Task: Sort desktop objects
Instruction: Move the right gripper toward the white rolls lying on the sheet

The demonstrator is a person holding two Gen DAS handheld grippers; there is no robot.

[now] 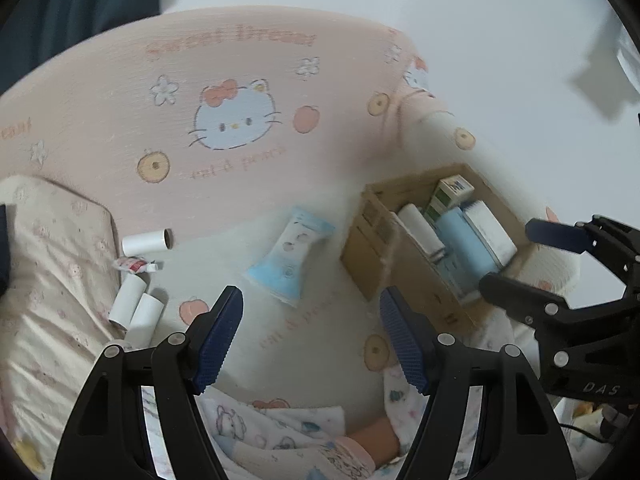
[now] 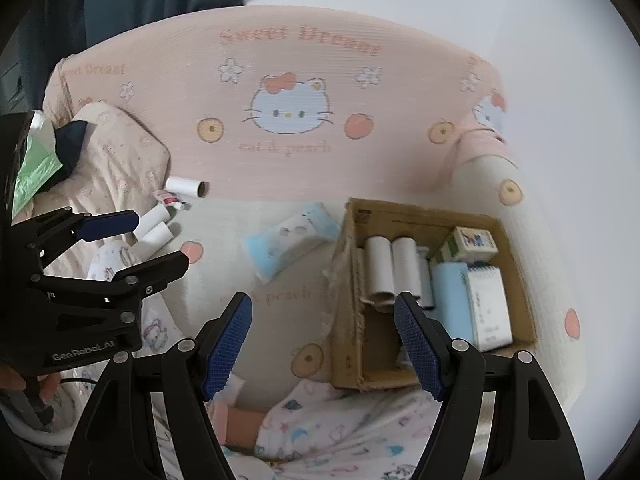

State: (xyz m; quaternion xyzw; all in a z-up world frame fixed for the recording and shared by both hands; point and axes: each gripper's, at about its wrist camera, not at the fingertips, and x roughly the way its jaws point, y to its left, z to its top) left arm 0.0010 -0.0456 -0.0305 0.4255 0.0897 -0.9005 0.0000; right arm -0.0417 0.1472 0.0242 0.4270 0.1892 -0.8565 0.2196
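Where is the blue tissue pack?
In both views the blue tissue pack lies on the bed, left of the cardboard box, apart from it.

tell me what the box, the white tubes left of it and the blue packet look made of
Box: corrugated cardboard, matte brown; a ragged, torn edge shows.
White tubes: likely paper or card roll cores, matte white; the one lying apart has a hollow brown end.
Blue packet: seemingly soft plastic film, pale blue and white, pillowy with a crimped end; the blur leaves its finish unclear.
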